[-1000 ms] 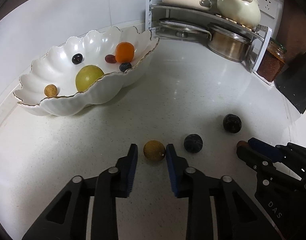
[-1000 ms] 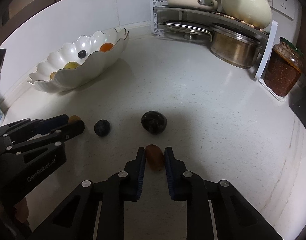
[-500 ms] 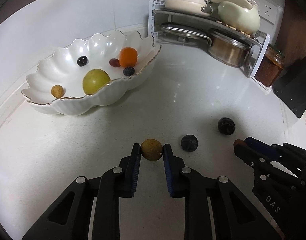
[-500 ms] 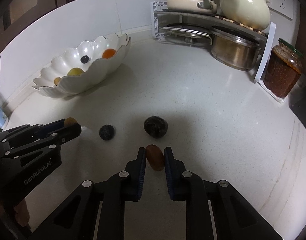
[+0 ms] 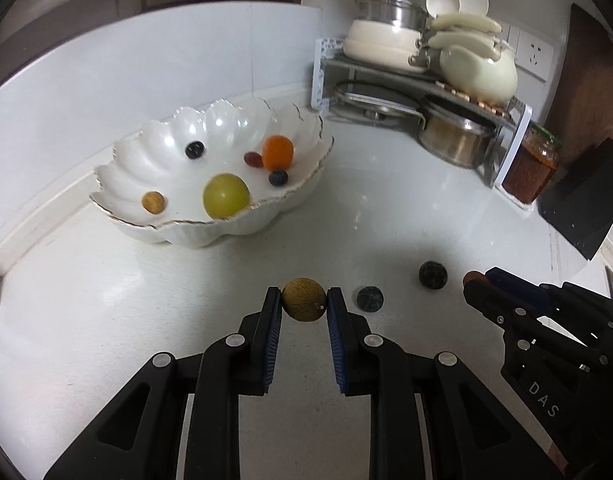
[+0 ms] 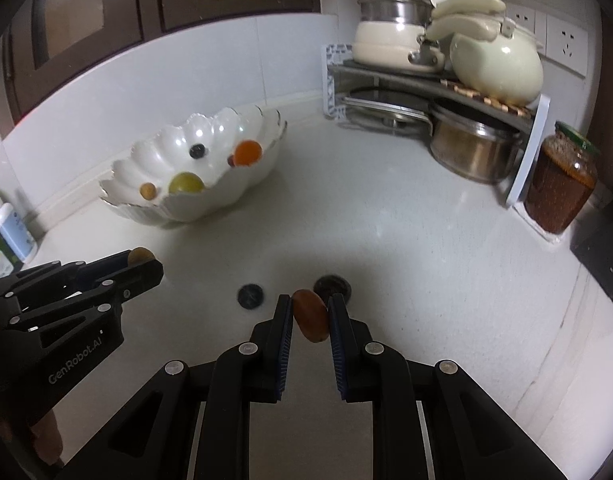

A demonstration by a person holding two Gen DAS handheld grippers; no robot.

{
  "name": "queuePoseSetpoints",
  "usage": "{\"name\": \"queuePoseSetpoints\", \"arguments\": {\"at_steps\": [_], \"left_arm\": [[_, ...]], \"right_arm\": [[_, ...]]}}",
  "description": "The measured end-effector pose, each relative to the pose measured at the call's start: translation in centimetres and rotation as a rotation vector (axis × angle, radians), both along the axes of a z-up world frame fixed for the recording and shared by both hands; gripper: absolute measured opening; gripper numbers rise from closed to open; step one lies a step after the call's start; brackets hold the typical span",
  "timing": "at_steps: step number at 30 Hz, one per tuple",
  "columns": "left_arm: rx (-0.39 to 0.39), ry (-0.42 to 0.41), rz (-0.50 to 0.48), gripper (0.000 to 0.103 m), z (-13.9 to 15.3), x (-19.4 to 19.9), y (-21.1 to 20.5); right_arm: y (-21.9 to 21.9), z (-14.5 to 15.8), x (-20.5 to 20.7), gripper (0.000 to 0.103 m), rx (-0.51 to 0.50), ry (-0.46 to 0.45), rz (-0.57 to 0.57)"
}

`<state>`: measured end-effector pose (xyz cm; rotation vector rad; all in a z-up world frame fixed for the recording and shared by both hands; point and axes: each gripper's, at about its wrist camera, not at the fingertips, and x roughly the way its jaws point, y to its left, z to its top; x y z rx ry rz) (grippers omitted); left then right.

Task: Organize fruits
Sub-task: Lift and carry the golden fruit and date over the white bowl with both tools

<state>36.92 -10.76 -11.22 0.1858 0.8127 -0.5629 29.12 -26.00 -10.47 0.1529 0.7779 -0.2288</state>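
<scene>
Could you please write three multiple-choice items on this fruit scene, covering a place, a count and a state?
1. Where is the orange fruit?
A. in the white bowl
B. on the counter
C. on the rack

2. How many fruits lie loose on the counter?
A. none
B. two
C. five

3. What is the left gripper doing?
A. open, empty
B. shut on the tan fruit
C. resting in the bowl

Answers: 1 A, it sits inside the rim. 2 B, two dark fruits. 3 B, both pads touch it.

A white speckled countertop point(image 6: 406, 216) meets a white tiled wall point(image 6: 186, 68); dark wooden cabinets point(image 6: 118, 4) hang above it.
</scene>
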Motion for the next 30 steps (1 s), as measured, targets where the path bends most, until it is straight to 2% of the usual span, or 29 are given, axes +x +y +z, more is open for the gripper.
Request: {"name": "queuePoseSetpoints", "arguments": {"at_steps": [30], "left_arm": [[-0.081, -0.178, 0.164, 0.024, 8.0, -1.2, 5.5]], "right_arm": [[4.7, 8.1, 0.5, 0.020, -0.071, -0.218, 0.132]]}}
